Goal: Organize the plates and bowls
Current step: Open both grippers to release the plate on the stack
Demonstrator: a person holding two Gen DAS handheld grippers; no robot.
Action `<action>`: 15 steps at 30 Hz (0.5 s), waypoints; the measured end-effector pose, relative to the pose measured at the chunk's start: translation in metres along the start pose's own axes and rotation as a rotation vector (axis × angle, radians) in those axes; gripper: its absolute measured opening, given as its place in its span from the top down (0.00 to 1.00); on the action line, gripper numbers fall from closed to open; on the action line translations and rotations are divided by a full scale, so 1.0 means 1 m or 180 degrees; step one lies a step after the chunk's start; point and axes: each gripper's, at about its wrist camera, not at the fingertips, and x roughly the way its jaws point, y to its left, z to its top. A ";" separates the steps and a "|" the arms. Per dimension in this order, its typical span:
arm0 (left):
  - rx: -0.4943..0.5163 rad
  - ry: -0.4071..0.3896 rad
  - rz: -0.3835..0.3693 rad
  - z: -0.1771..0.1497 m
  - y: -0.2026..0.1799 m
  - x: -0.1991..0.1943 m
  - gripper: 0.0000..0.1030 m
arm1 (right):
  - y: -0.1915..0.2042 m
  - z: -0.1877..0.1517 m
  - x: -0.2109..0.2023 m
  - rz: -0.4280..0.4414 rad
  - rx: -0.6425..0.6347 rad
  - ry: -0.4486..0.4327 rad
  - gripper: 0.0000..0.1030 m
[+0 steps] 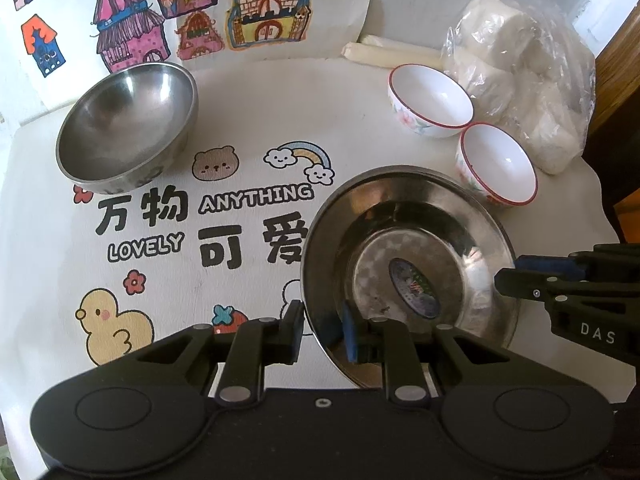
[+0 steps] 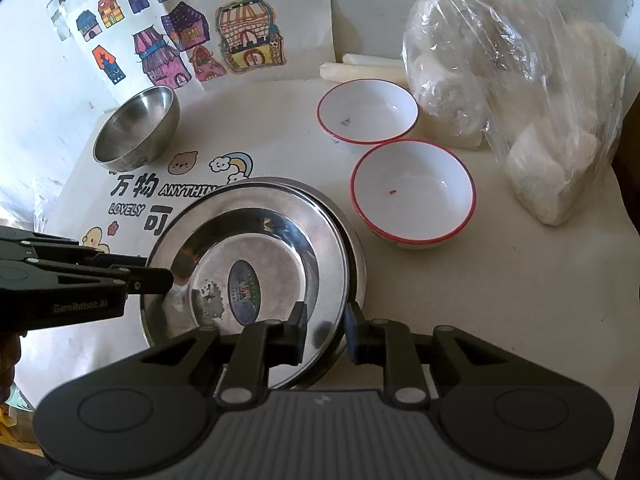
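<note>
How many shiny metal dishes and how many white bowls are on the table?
Metal plates: 2, stacked
Metal bowl: 1
White bowls with red rims: 2
Total: 5

We find the steel plate (image 1: 408, 264) nearest us, steel bowl (image 1: 128, 128) behind-left, two ceramic bowls (image 1: 430, 100) behind-right, bag (image 1: 528, 80) beyond them.

Glossy metal plate (image 1: 404, 220), glazed white bowls (image 1: 430, 94)
</note>
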 end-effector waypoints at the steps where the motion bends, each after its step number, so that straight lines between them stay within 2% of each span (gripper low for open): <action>1: -0.0004 -0.0004 -0.0006 0.000 0.000 0.000 0.79 | 0.000 0.000 0.000 0.0010 -0.0002 0.0000 0.77; 7: -0.0036 -0.0028 -0.0014 0.000 0.003 -0.001 0.77 | 0.003 0.000 -0.001 -0.0037 -0.0042 -0.0025 0.72; 11: -0.0127 -0.0075 -0.0003 0.000 0.009 -0.005 0.58 | 0.001 -0.001 -0.003 -0.0074 0.0023 -0.0057 0.65; 15: -0.0239 -0.0141 0.0000 -0.001 0.018 -0.009 0.37 | 0.000 -0.001 -0.005 -0.0090 0.0065 -0.0085 0.50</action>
